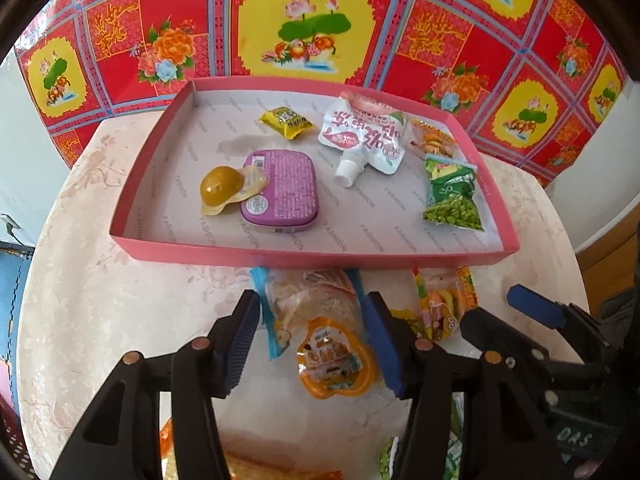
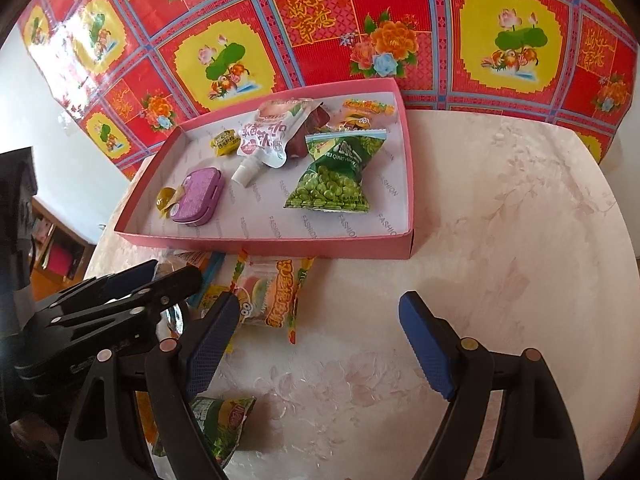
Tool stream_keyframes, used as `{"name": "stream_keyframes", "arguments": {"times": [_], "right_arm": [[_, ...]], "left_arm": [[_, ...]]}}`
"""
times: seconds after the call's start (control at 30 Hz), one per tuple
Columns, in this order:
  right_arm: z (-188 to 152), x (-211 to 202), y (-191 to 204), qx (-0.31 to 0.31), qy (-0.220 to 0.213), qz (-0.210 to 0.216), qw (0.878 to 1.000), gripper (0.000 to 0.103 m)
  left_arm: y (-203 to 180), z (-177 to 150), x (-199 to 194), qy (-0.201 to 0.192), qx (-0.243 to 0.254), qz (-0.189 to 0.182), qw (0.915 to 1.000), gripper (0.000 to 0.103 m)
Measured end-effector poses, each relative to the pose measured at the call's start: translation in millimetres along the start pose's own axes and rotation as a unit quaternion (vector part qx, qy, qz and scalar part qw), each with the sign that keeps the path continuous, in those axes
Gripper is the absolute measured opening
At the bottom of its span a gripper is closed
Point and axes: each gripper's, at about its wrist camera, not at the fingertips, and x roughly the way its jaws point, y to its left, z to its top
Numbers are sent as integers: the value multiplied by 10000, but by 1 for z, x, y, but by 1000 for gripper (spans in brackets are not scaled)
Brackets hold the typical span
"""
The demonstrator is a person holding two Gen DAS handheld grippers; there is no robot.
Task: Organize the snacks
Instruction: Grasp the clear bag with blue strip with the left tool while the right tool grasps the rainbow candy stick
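The bottom edge of the left wrist view cuts off an orange-and-clear wrapped snack, and the black arms of the left gripper hide part of a green packet there. Whether that gripper's blue pads press the clear bread packet with the orange label between them cannot be told. In the right wrist view a dark red pouch is mostly hidden behind the white spouted pouch. The small yellow candy's print is too small to read.
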Motion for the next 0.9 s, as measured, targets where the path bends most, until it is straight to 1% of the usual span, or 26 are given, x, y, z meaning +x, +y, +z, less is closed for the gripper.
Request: {"name": "stream_keyframes", "arguments": {"times": [0.13,0.33,0.4,0.43,0.5,0.53,0.63,0.73,0.9], "right_arm": [[0,1,-2,14,10,43,10000,84],[-1,2,-2,68,50,89,9999,84],[-1,3,-2,82,58,83,9999,84],[-1,3,-3,88,63,79,9999,84],[-1,3,-2,102,78,70,9999,84],[-1,4,-2,105,85,60,9999,84],[-1,4,-1,117,97,35,9999,84],[0,5,1,118,116,14,9999,84],[-1,8,7,55,131,-109,9998,84]], "left_arm": [[0,1,3,-2,-23,33,10000,59],[-10,1,6,-94,194,259,9994,59],[-11,0,6,-121,237,341,9991,55],[-12,0,6,-135,255,330,9990,52],[-12,-1,5,-155,248,260,9992,44],[-12,-1,5,-158,245,221,9993,38],[-10,-2,3,-182,198,154,9995,36],[-4,-3,0,-219,88,96,9997,31],[10,-4,-7,-294,-73,121,9995,31]]}}
